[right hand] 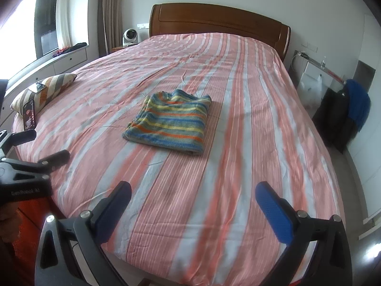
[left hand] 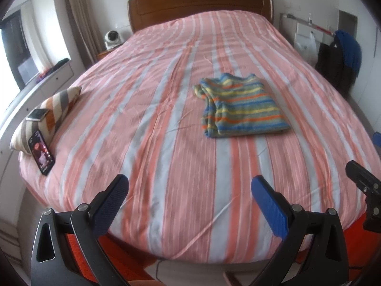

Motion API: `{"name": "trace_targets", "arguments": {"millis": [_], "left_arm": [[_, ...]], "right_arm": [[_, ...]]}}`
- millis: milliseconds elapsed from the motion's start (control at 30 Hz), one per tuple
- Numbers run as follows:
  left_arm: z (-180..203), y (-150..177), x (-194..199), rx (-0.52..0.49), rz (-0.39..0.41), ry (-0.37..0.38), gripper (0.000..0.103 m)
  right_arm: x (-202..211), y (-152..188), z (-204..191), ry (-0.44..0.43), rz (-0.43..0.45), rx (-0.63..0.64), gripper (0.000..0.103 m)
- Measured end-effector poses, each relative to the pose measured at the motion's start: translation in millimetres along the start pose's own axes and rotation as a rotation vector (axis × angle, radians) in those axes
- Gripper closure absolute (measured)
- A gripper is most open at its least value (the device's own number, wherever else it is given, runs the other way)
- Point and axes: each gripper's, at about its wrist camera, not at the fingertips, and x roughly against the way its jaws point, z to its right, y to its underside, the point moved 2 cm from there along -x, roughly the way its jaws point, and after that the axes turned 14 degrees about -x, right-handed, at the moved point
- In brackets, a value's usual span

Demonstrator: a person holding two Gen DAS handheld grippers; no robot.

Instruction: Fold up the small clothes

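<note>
A small striped garment (left hand: 243, 106) in blue, yellow, orange and green lies folded into a flat rectangle on the pink-and-grey striped bed cover (left hand: 166, 143). The right wrist view shows the same garment (right hand: 170, 121) mid-bed. My left gripper (left hand: 189, 186) hovers open over the foot of the bed, well short of the garment, with nothing between its blue pads. My right gripper (right hand: 193, 191) is also open and empty, above the near end of the cover (right hand: 238, 166). The left gripper (right hand: 41, 146) shows at the left edge of the right wrist view.
A striped pillow (left hand: 51, 112) lies at the bed's left edge with a phone (left hand: 41, 152) leaning on it and another device (left hand: 37, 114) on top. A wooden headboard (left hand: 200, 2) stands at the far end. Dark and blue clothes (left hand: 343, 57) hang on the right.
</note>
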Motion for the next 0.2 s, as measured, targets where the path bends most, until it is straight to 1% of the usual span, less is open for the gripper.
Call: {"name": "trace_targets", "arguments": {"millis": [100, 200], "left_arm": [[2.7, -0.3, 1.0, -0.005, 0.008, 0.010, 0.000], [5.1, -1.7, 5.0, -0.017, 0.025, 0.004, 0.000]], "right_arm": [[0.1, 0.0, 2.4, 0.004, 0.001, -0.007, 0.000], [1.8, -0.9, 3.0, 0.004, 0.006, -0.012, 0.000]]}}
